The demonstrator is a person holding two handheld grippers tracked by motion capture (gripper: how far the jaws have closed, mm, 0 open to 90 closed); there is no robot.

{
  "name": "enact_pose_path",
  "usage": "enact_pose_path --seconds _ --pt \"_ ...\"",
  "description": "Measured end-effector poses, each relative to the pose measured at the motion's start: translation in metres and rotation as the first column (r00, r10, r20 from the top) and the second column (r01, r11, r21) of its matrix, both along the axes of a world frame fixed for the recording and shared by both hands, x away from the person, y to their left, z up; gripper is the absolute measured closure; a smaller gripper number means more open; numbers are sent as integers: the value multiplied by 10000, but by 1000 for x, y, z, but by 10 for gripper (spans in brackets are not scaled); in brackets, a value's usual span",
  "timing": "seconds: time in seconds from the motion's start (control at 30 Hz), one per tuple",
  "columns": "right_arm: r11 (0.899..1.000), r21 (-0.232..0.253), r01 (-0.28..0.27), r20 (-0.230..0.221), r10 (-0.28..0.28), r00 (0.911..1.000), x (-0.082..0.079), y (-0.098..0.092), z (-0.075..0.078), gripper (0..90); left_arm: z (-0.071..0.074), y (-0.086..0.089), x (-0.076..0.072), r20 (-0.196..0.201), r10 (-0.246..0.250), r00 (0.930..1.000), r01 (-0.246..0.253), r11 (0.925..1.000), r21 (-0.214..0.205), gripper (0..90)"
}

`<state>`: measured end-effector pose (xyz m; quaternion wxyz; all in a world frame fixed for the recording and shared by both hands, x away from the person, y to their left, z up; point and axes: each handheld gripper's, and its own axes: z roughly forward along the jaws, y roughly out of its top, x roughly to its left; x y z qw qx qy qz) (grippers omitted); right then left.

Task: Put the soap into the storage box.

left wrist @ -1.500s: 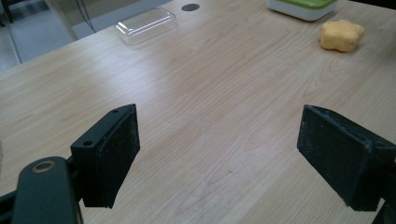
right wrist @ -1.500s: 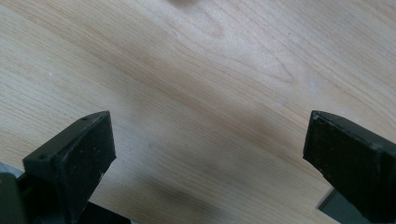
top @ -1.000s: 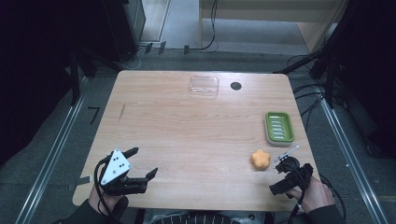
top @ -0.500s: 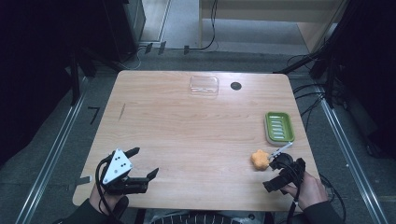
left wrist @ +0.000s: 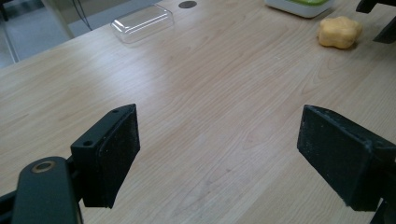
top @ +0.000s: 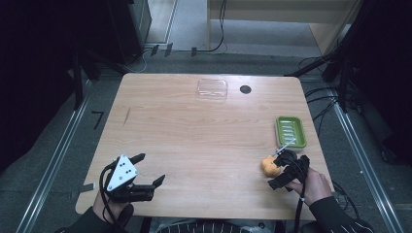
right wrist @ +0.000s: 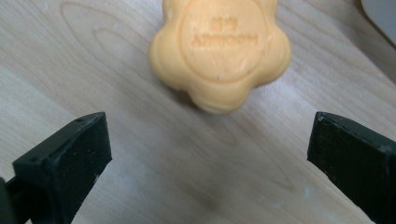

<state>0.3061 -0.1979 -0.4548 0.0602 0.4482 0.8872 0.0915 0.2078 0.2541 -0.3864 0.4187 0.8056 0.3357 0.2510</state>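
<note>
right claw: moved in since a second ago, jaws wide, now lined up just short of the orange flower-shaped soap bar | soap: flat on the wooden surface, ungrasped | left claw: wide, idle

Soap bar on the bench near its right front edge; soap dish just behind it; clear lid at the far edge, small disc beside it, right.
</note>
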Motion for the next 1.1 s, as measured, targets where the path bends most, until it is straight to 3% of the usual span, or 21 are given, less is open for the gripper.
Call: enact_pose_path --seconds 0.53,0.7,0.9,1.1 --pt "9965 219 805 -641 -789 9948 33 9 -7 0 0 0 0 -18 -9 10000 9 10000 6 136" --pt "9888 506 1404 -917 -1354 9865 38 12 -8 0 0 0 0 -8 -10 10000 10 10000 -5 136" --pt "9850 436 1668 -870 -1625 9829 44 17 -11 0 0 0 0 -11 -6 10000 6 10000 26 136" --pt "9836 99 1800 -967 -1782 9792 48 18 -15 115 0 0 0 3 -13 10000 13 10000 9 136"
